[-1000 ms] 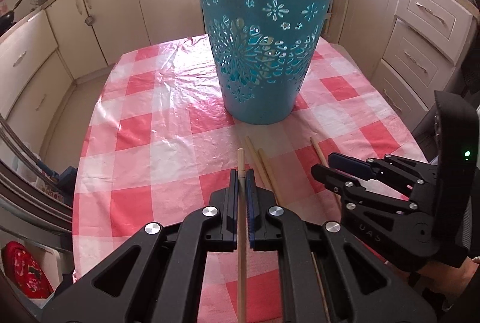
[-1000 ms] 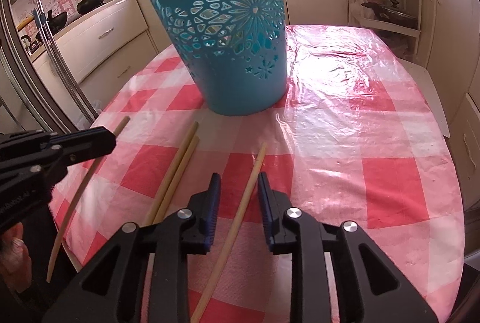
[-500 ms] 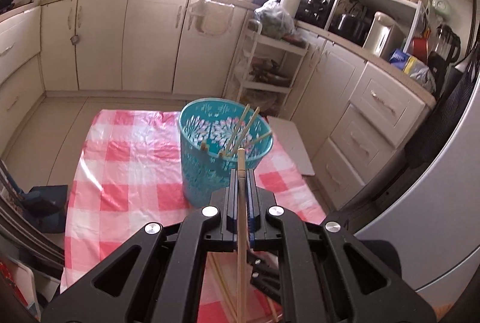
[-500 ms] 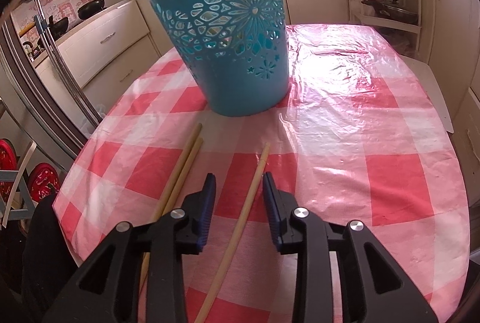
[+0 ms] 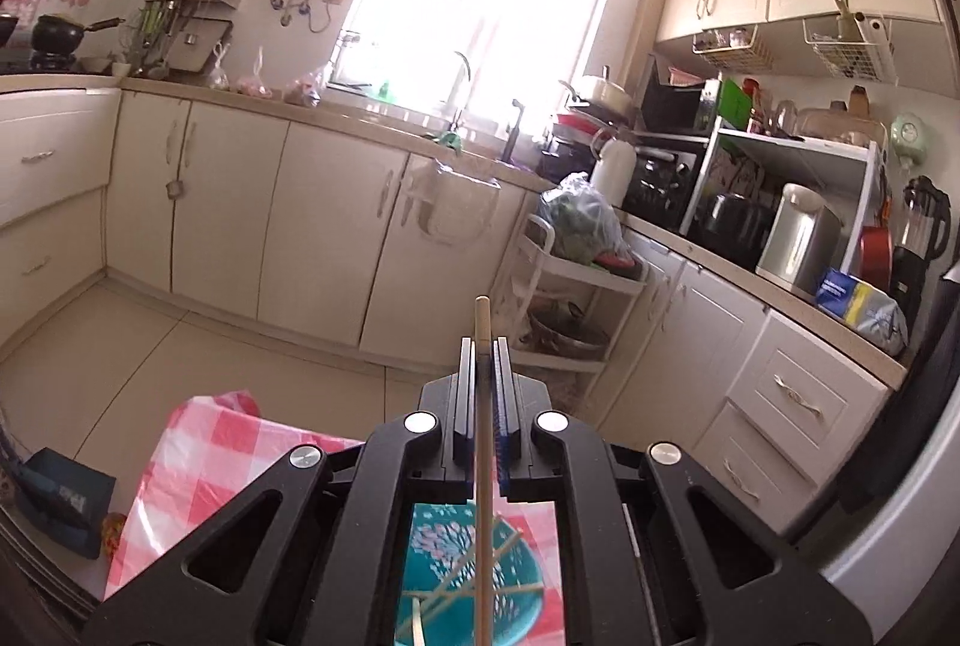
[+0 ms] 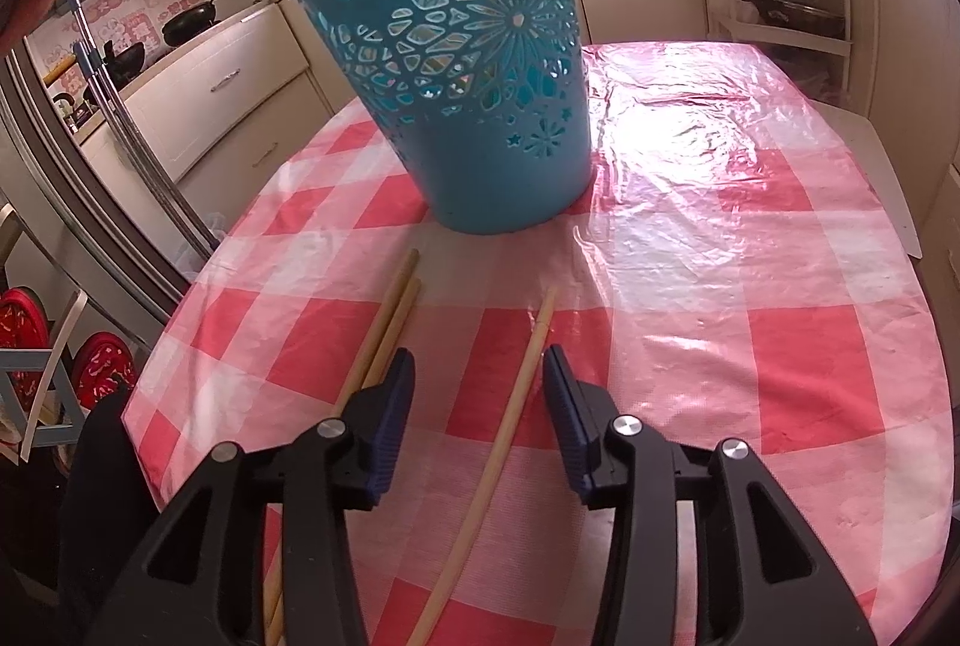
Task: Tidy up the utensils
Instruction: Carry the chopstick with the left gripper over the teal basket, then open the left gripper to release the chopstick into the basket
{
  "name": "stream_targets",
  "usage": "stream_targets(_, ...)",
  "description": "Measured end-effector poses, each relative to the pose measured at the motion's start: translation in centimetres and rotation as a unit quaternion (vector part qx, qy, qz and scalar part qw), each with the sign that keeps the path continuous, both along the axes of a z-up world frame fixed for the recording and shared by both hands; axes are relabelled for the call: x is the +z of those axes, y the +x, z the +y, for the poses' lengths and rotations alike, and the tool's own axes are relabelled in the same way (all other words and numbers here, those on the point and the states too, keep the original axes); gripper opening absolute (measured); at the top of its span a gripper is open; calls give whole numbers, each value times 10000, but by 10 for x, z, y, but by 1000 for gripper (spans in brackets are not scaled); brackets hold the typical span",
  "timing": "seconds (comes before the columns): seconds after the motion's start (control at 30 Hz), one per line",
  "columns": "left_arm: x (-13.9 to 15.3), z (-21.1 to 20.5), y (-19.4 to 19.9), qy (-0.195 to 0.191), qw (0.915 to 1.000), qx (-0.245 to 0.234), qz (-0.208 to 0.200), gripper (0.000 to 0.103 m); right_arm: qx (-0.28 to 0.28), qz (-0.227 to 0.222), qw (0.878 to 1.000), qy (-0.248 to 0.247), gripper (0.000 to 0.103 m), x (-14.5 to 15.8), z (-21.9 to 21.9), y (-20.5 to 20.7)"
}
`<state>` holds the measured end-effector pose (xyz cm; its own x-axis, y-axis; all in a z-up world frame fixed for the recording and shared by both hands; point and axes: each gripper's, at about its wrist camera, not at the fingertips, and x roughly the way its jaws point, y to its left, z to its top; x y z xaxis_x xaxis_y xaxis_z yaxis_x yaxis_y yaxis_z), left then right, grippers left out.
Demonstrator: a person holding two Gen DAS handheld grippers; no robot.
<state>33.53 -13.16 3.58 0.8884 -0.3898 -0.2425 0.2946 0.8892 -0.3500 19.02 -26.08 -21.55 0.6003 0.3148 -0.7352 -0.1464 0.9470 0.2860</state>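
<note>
While jaws part, chopstick (image 6: 510, 418) lies between hand-held gripper (image 6: 480, 370).

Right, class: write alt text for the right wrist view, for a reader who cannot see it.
An open right hand-held gripper straddles one chopstick lying on a red-checked tablecloth. Two more chopsticks lie to its left, before a teal cut-out basket.

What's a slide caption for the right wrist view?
Right gripper, jaws just opening, straddles a loose chopstick on the checked tablecloth, before the blue basket.
</note>
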Motion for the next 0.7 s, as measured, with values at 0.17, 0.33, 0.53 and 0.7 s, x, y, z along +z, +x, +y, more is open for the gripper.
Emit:
stream_targets(0.17, -17, -6, 39, -102, 9992, 374, 53, 5, 36, 4, 10000, 15, 48, 0, 1, 1)
stream_targets(0.33, -42, -9, 54, 55, 9986, 503, 174, 5, 56, 19, 10000, 58, 50, 0, 1, 2)
stream_targets(0.53, -63, -14, 56, 481, 9973, 421, 367, 5, 51, 24, 10000, 68, 50, 0, 1, 2)
stream_targets(0.7, -74, -5, 43, 734, 9942, 397, 673, 8, 54, 19, 10000, 64, 50, 0, 2, 2)
